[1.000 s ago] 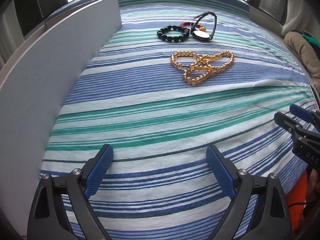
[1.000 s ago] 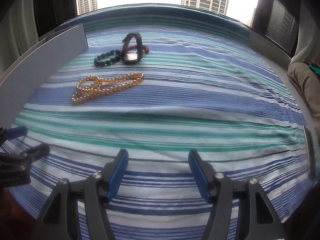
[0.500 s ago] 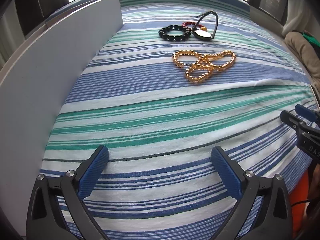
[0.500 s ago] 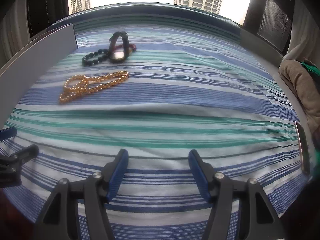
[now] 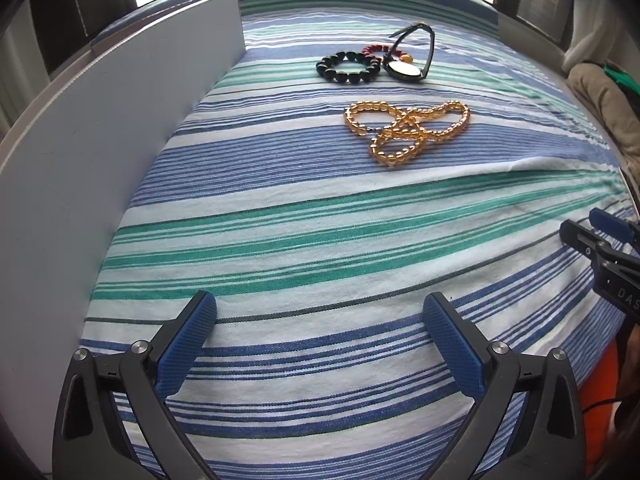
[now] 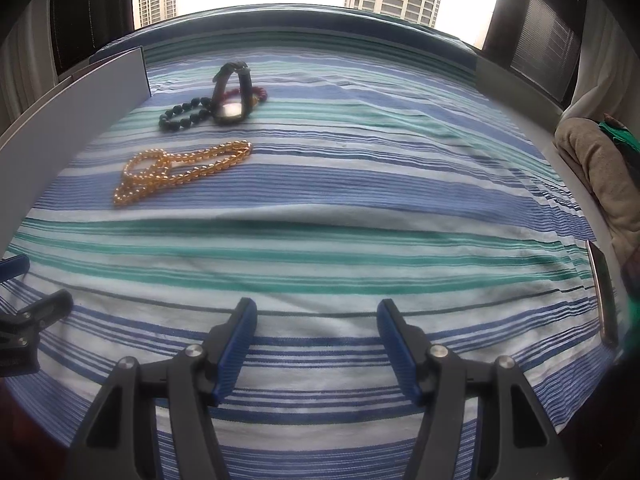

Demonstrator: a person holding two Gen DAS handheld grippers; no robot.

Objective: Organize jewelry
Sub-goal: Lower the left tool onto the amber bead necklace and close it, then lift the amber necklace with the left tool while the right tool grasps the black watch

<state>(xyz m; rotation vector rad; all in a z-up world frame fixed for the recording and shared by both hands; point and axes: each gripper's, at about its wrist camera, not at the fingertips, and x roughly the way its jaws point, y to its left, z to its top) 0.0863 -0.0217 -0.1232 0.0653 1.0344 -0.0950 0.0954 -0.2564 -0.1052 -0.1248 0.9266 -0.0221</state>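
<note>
Both hand-held grippers [image 5: 320, 320] [image 6: 316, 324] gape near white board [image 5: 100, 140].

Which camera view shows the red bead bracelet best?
Left wrist view: the red bead bracelet shows an arc of beads behind the wristwatch. In the right wrist view, the watch hides most of it.

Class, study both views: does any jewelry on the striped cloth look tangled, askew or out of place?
Yes. The gold bead strand lies twisted into overlapping loops, and the wristwatch sits on its side overlapping the red bead bracelet, beside the black bead bracelet.
</note>
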